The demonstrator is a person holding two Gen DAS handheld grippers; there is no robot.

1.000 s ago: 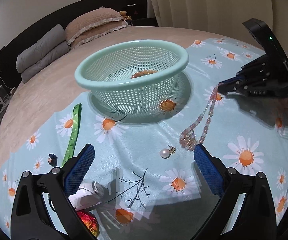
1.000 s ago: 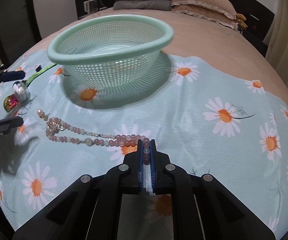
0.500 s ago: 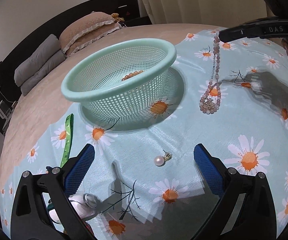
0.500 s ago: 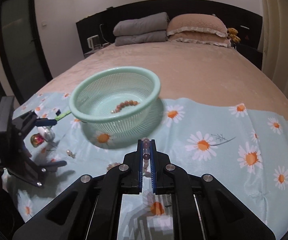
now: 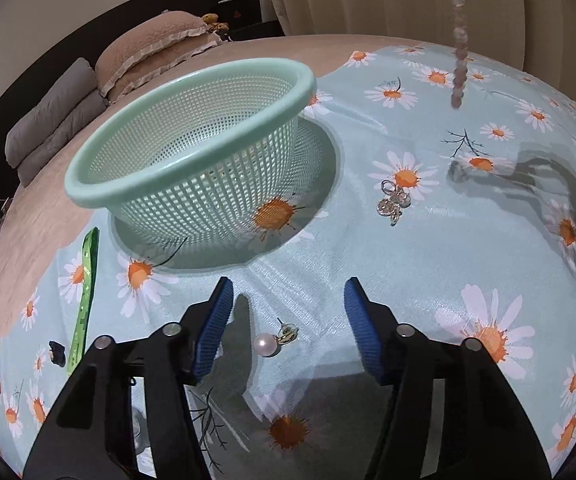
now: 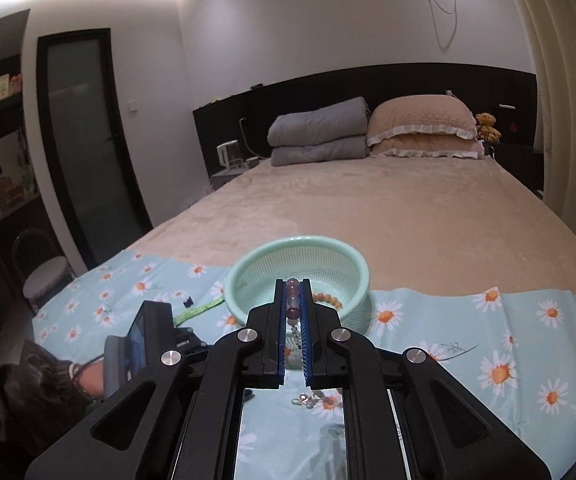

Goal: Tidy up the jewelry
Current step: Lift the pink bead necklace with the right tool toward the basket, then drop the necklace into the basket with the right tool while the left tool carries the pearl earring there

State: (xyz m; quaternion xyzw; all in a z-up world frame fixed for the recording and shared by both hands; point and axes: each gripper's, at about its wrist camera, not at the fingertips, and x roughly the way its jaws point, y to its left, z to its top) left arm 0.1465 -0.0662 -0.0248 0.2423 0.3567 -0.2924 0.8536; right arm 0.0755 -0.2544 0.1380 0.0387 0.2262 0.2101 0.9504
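Note:
My right gripper [image 6: 292, 286] is shut on a pink bead necklace [image 6: 292, 300], held high above the daisy cloth; the strand hangs down in the left wrist view [image 5: 459, 60]. The mint mesh basket [image 5: 191, 168] stands on the cloth and holds a brown bead bracelet [image 6: 328, 299]. My left gripper [image 5: 288, 324] is open, low over a pearl earring [image 5: 265, 345] that lies between its fingers. A silver charm cluster [image 5: 394, 202] lies on the cloth right of the basket.
A green strap [image 5: 85, 300] and a small dark piece [image 5: 57, 358] lie left of the basket. Pillows [image 6: 420, 128] and folded grey bedding [image 6: 320, 136] sit at the bed's head. The other hand's gripper [image 6: 139, 340] is at lower left in the right wrist view.
My right gripper has lifted the necklace off the cloth and high up. My left gripper has moved forward over the pearl earring and its fingers have come closer together.

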